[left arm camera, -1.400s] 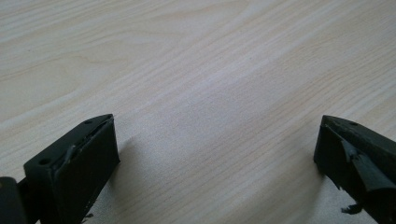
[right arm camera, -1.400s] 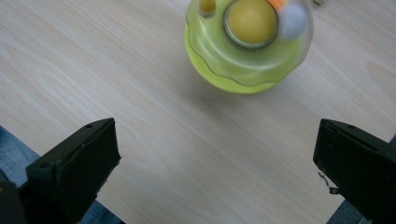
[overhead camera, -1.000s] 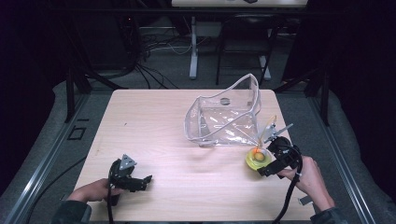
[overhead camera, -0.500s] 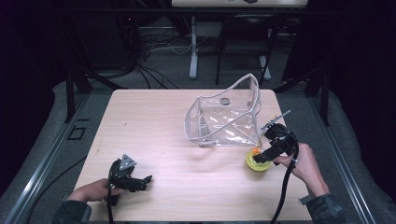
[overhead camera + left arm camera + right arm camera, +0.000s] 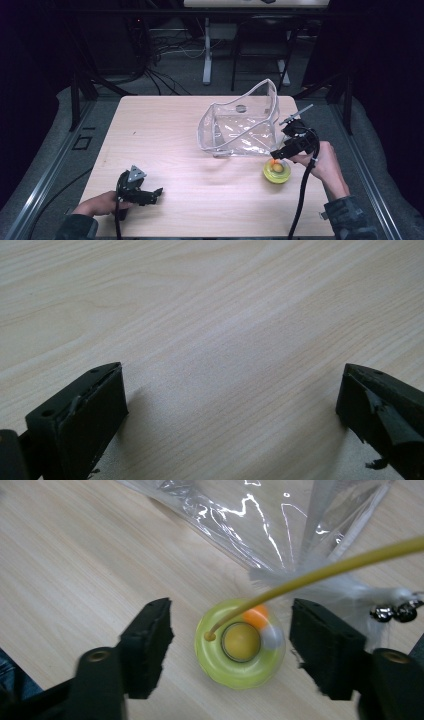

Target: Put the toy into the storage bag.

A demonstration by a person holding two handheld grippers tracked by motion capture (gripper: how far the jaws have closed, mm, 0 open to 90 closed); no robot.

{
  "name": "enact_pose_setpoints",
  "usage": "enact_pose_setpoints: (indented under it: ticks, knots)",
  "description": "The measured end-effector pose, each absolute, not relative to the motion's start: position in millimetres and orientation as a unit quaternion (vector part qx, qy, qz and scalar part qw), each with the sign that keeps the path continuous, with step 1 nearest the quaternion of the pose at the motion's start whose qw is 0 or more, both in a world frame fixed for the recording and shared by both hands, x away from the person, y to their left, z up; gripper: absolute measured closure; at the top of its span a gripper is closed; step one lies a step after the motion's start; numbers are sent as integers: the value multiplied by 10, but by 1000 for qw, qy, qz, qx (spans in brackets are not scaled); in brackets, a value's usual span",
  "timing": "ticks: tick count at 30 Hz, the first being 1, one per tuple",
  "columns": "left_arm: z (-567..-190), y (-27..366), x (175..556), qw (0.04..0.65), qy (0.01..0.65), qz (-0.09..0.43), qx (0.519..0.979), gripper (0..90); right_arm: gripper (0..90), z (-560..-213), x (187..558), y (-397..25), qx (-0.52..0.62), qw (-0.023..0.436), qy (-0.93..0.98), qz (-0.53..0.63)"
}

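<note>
My right gripper (image 5: 230, 645) hovers wide open over the yellow-green ring toy (image 5: 240, 644), on the table (image 5: 165, 130) beside the clear plastic bag (image 5: 240, 127). Nothing is grasped yet. My left gripper (image 5: 150, 194) rests open, well apart.

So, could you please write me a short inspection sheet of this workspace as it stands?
Surface: pale wood table, no marks seen.
Job's things: yellow-green ring toy with a thin yellow stick rising from it, flat on the table beside the clear plastic bag.
Clutter: nothing seen.
Grippers: right gripper open, jaws either side of the toy, not touching; left gripper open, low over bare wood.
Cables: one trails from each gripper toward the person.
Surroundings: dark floor, metal stand legs and loose wires behind the table.
</note>
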State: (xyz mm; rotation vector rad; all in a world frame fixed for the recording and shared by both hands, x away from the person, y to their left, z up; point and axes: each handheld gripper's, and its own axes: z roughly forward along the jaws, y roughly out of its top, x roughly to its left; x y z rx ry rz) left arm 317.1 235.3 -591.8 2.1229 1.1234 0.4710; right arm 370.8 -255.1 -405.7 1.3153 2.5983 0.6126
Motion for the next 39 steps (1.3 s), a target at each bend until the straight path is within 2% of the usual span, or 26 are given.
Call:
enact_pose_setpoints:
  ticks: [1,2,11,13,18,23,25,26,29,39]
  knots:
    - [-5918,2353,3171,340,432,181,816,0,418,-4053,3712,-2534,441,80,868,211]
    - [-5918,2353,3171,340,432,181,816,0,540,-4038,3721,-2535,436,79,872,207]
    - [-5918,2353,3171,340,432,181,816,0,589,-3914,3756,-2553,447,81,863,219]
    - [-5918,2354,3171,340,432,181,816,0,635,-3882,3759,-2575,450,87,860,223]
    - [-5918,2354,3171,340,432,181,816,0,646,-3855,3767,-2595,454,91,855,232]
    - [-5918,2354,3171,340,432,181,816,0,775,-3885,3824,-2609,458,90,855,228]
    - [-5917,2354,3171,340,431,181,816,0,798,-3887,3824,-2610,458,87,854,232]
    - [-5918,2353,3171,340,432,181,816,0,845,-3873,3815,-2614,455,81,854,239]
    - [-5918,2353,3171,340,432,181,816,0,874,-3860,3809,-2595,451,81,857,235]
    - [-5918,2354,3171,340,431,181,816,0,884,-3842,3862,-2579,445,87,865,216]
